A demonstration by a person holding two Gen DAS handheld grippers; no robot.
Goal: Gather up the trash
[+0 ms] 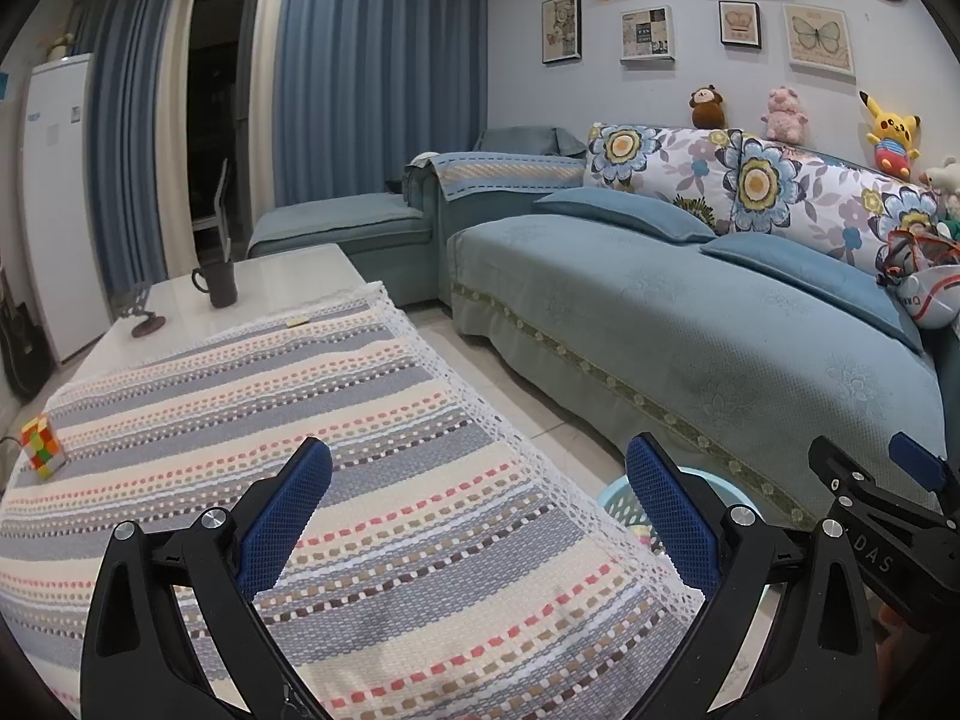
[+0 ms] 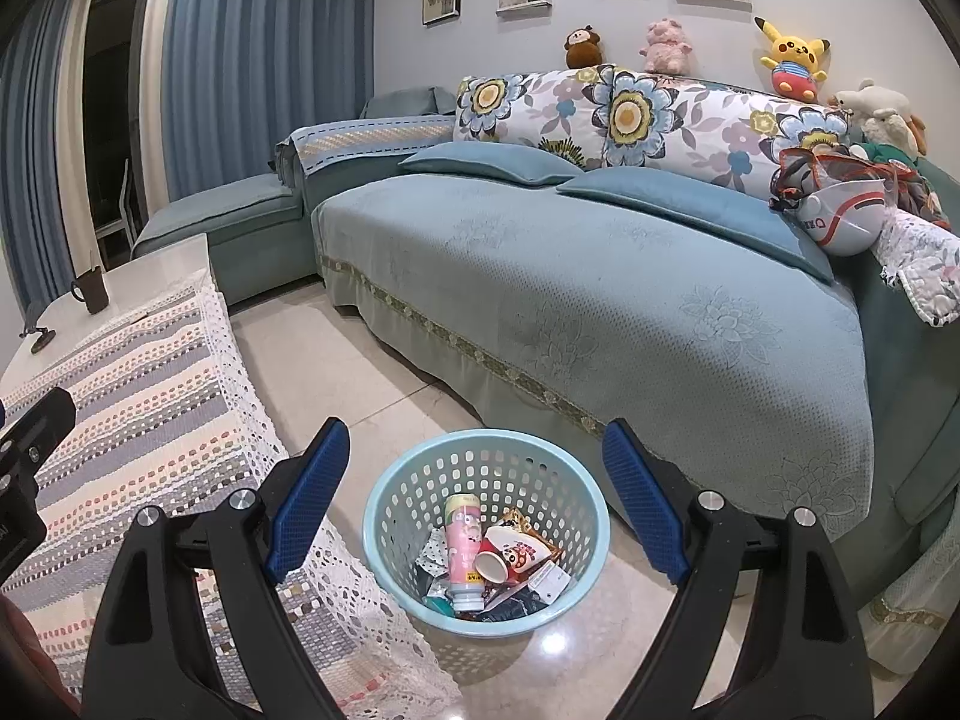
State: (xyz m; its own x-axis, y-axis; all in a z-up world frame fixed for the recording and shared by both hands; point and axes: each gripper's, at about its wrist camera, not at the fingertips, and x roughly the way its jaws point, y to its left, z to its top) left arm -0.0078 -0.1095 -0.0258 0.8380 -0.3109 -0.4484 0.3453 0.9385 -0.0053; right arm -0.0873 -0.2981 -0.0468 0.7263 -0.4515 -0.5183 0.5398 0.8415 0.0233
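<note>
A light blue perforated basket stands on the tiled floor between the table and the sofa. It holds a pink bottle, a red paper cup and snack wrappers. My right gripper is open and empty, above the basket. My left gripper is open and empty, over the right edge of the striped tablecloth. The basket's rim shows past the cloth edge in the left wrist view. The right gripper shows at that view's right edge.
A Rubik's cube sits on the cloth's left side. A dark mug and a small stand sit on the table's far white part. A blue sofa with cushions and plush toys runs along the right.
</note>
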